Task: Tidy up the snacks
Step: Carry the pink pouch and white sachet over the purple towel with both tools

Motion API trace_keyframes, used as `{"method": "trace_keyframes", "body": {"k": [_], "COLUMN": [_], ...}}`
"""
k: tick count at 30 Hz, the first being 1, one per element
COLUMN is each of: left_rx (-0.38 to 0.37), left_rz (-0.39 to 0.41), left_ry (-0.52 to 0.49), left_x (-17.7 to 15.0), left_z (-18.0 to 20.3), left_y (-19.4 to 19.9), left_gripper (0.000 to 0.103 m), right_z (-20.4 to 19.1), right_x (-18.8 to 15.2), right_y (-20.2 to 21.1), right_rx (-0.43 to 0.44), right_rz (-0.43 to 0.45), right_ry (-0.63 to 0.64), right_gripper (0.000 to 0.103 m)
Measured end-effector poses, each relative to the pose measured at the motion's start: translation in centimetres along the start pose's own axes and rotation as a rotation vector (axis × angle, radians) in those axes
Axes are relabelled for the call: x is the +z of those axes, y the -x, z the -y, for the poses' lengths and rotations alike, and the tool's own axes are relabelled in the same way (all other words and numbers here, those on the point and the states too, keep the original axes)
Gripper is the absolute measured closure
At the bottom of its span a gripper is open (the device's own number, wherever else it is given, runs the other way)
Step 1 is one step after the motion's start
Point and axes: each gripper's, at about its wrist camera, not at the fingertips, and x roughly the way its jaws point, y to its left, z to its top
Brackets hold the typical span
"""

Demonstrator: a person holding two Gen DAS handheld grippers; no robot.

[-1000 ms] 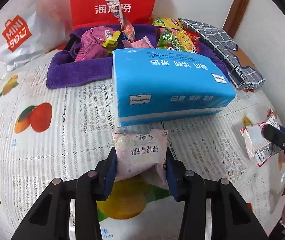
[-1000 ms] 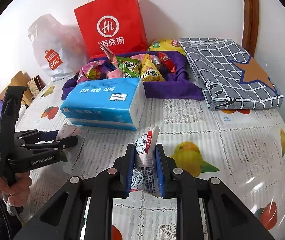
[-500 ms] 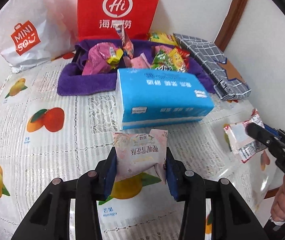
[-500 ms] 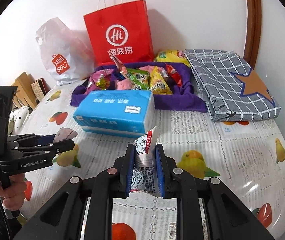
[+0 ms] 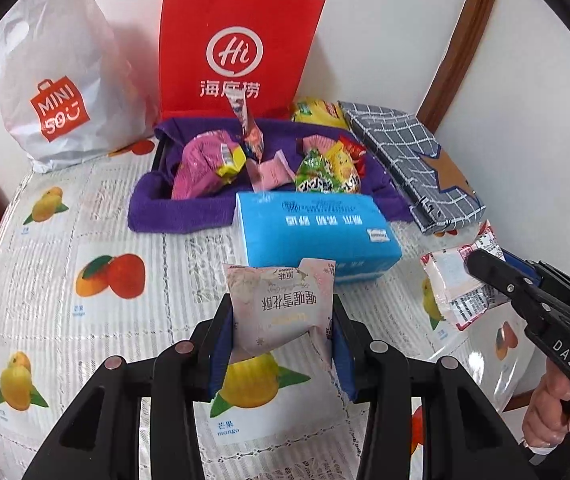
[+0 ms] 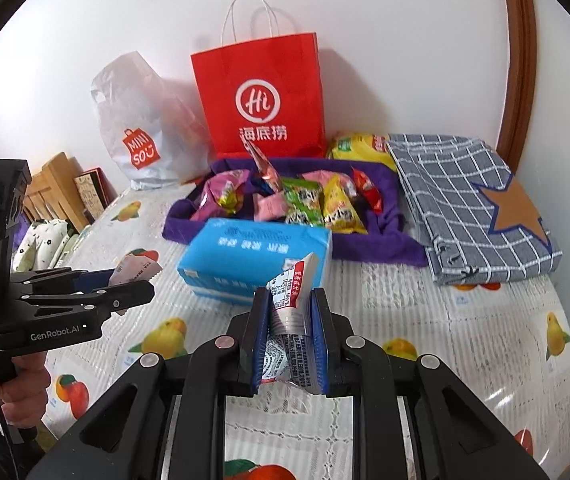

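White walls stand behind a table [image 5: 133, 240] covered with a shiny cloth that has mangoes and oranges printed on it. At the back sit a red paper bag [image 5: 237, 44] and a white plastic bag [image 5: 57, 92], and a brown wooden frame runs up the wall on the far right. A folded grey checked cloth [image 6: 477, 204] lies to the right, and a blue tissue pack [image 5: 313, 228] lies in the middle. Behind the tissue pack is the purple tray [image 5: 189, 212] full of bright snacks, and I think that is where mine should go. My left tongs [image 5: 281, 344] are pinching a pale pink snack packet [image 5: 281, 304] by its sides, up off the table. My right tongs [image 6: 289, 340] are pressed tight on a thin white and red packet [image 6: 293, 300], which stands up on its edge. Both packets are smooth and puffy, so I think one could slip out if I swing too fast. The tissue pack sits between me and the tray, so a low packet could bump it and push it into the tray. The snacks are piled high, so a drop from far up might bounce out or knock one over the soft rim. My two tongs are near each other, and they could hit if both go in together.
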Motion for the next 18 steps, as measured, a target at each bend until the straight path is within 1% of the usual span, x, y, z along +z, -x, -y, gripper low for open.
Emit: {"method": "trace_keyframes", "body": {"k": [18], "left_rx": [-0.003], "left_rz": [0.044], "left_ry": [-0.006], "left_x": [3.9], "left_z": [-0.7], "left_y": [1.3], "left_gripper": [0.062], "right_z": [-1.5], "right_x": [4.2], "right_y": [-1.1], "right_rx": [0.016], "right_rz": [0.045], "right_ry": [0.023], "right_gripper": [0.083]}}
